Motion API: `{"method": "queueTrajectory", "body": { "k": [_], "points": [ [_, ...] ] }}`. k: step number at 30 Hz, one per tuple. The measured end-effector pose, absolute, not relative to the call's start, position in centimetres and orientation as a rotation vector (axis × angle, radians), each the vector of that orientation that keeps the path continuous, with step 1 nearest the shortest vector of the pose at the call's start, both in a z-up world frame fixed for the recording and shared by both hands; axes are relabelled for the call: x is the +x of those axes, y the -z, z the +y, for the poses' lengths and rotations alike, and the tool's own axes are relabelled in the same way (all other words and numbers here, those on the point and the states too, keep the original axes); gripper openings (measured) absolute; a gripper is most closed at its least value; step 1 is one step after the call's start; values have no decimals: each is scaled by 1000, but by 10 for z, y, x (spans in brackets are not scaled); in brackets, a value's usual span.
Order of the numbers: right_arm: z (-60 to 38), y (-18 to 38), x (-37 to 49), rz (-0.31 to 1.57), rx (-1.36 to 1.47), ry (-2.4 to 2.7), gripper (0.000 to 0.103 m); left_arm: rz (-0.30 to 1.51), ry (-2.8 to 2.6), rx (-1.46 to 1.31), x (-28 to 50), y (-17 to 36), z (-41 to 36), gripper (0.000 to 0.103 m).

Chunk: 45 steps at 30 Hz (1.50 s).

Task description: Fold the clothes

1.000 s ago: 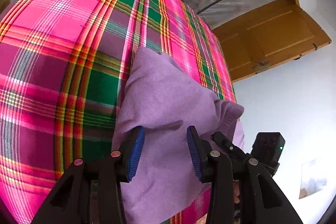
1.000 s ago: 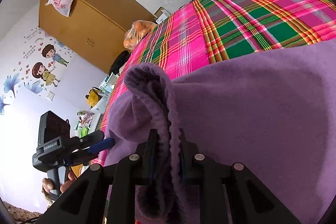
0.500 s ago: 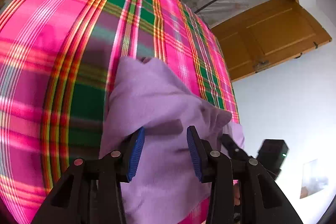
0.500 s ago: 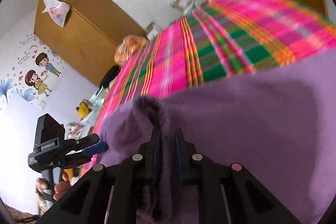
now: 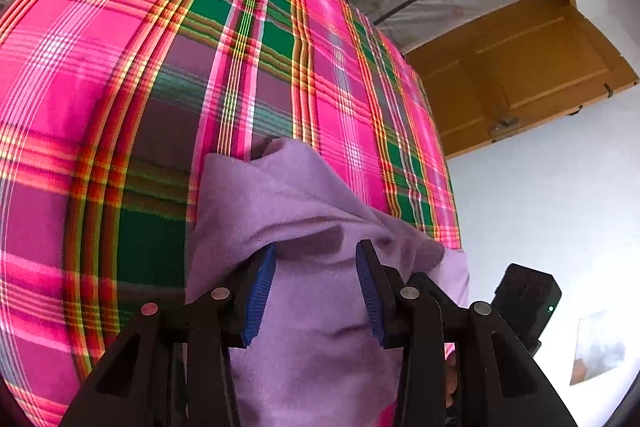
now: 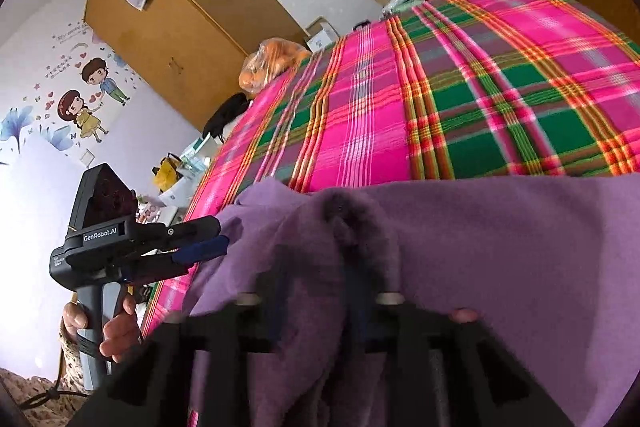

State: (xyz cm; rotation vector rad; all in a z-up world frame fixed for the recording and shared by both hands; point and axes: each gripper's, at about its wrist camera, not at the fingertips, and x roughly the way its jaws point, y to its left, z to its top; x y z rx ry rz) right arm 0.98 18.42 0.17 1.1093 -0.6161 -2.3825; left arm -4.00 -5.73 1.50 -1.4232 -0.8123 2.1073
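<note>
Two grippers work a purple garment (image 5: pixel 312 211) at the plaid bed's (image 5: pixel 120 67) near edge: the right gripper (image 6: pixel 320 291) has just been closing, clamped on a bunched fold, while the left gripper (image 5: pixel 316 287) hangs apart above the cloth, suggesting a fold is beginning.

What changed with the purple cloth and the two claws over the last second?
The right claw has been closing tighter on the bunched fold of the purple cloth, which has pulled nearer across the plaid bed. The left claw is open as before, cloth lying between its pads, not pinched.
</note>
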Motion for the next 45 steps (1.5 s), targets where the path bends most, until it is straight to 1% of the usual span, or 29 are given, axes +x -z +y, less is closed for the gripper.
{"method": "queueTrajectory", "body": {
  "k": [2,5,6,7,10,11,14,16,17,18,20,26,30,31,32,34,39,41,43,45],
  "points": [
    [192,-8,15,-644,1068,2407,6,-828,-2102,-1423,-43,-14,-59,43],
    [207,-10,19,-686,1069,2463,5,-851,-2084,-1431,-46,-12,-59,43],
    [212,-10,19,-699,1079,2484,1,-848,-2086,-1431,-46,-12,-58,43],
    [214,-6,18,-699,1096,2501,0,-833,-2097,-1433,-46,-13,-56,43],
    [222,6,15,-748,1151,2486,1,-822,-2098,-1435,-46,-13,-53,43],
    [224,8,16,-772,1150,2483,2,-832,-2095,-1436,-46,-13,-54,43],
    [226,3,25,-811,1091,2446,2,-837,-2095,-1441,-49,-12,-55,43],
    [223,-6,36,-784,1031,2405,5,-829,-2099,-1443,-48,-14,-54,43],
    [220,-8,41,-760,1029,2386,9,-829,-2100,-1444,-48,-15,-54,43],
    [216,-10,45,-738,1029,2367,15,-830,-2102,-1444,-48,-15,-54,43],
    [211,-8,54,-721,1070,2340,23,-833,-2106,-1444,-45,-17,-56,43],
    [207,-1,83,-727,1119,2291,25,-788,-2163,-1421,-37,-25,-57,43],
    [197,-1,88,-689,1130,2283,24,-789,-2174,-1418,-37,-25,-58,43],
    [194,-2,88,-668,1128,2287,21,-790,-2178,-1419,-37,-24,-58,43],
    [191,-4,90,-636,1122,2293,9,-791,-2179,-1416,-36,-25,-59,43],
    [191,-10,90,-623,1105,2302,9,-792,-2179,-1413,-35,-25,-60,43],
    [208,-24,103,-690,1048,2326,9,-812,-2182,-1405,-33,-25,-62,43],
    [211,-16,104,-726,1082,2306,9,-802,-2185,-1405,-33,-25,-60,43],
    [208,-3,101,-715,1152,2330,9,-796,-2186,-1410,-34,-23,-59,43],
    [209,9,97,-740,1202,2340,12,-801,-2182,-1420,-36,-20,-59,43]
  ]
}}
